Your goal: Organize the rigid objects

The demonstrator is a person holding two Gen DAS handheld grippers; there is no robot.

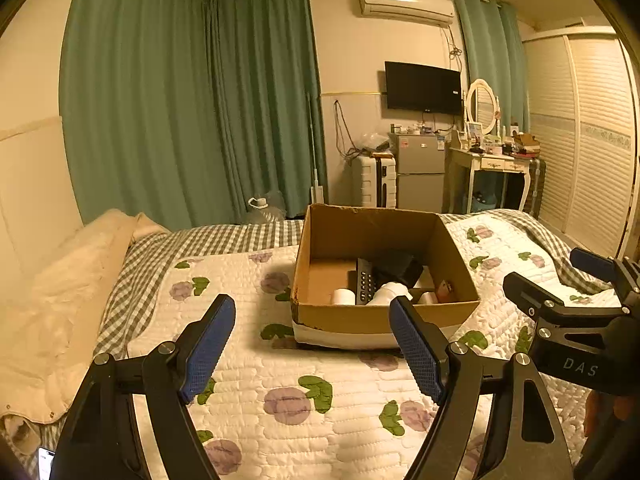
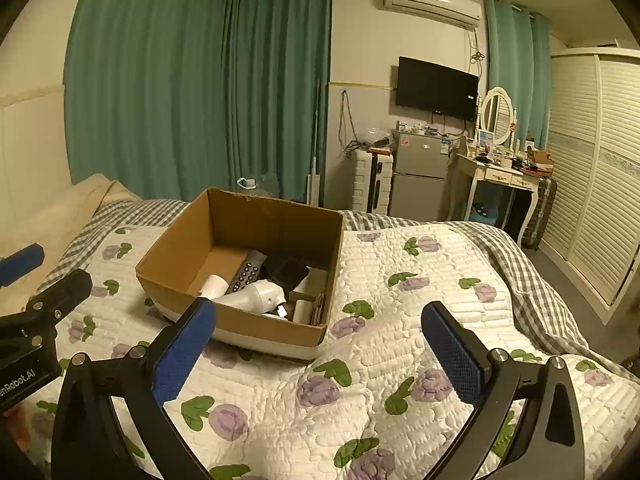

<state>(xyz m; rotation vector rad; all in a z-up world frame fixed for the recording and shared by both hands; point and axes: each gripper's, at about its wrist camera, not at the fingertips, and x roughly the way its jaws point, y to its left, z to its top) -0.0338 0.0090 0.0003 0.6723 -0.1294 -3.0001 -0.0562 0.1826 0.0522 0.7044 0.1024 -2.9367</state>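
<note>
An open cardboard box (image 1: pixel 372 314) (image 2: pixel 240 322) stands on the flowered quilt of the bed. Inside lie a dark remote control (image 1: pixel 365 280) (image 2: pixel 247 271), a white handheld device (image 2: pixel 256 295) (image 1: pixel 390 292), a white roll (image 1: pixel 343 297) (image 2: pixel 213 285), a black flat object (image 2: pixel 290 270) and small brownish items at the right side. My left gripper (image 1: pixel 312 310) is open and empty, held above the quilt in front of the box. My right gripper (image 2: pixel 318 316) is open and empty, in front of and right of the box; it also shows in the left wrist view (image 1: pixel 552 276).
The bed's quilt (image 2: pixel 400 280) spreads around the box, with a beige pillow (image 1: pixel 68 276) at the left. Green curtains (image 1: pixel 180 100), a plastic water jug (image 1: pixel 264 206), a suitcase, a small fridge (image 1: pixel 420 168), a dressing table (image 1: pixel 492 164) and a wardrobe (image 1: pixel 592 132) stand beyond.
</note>
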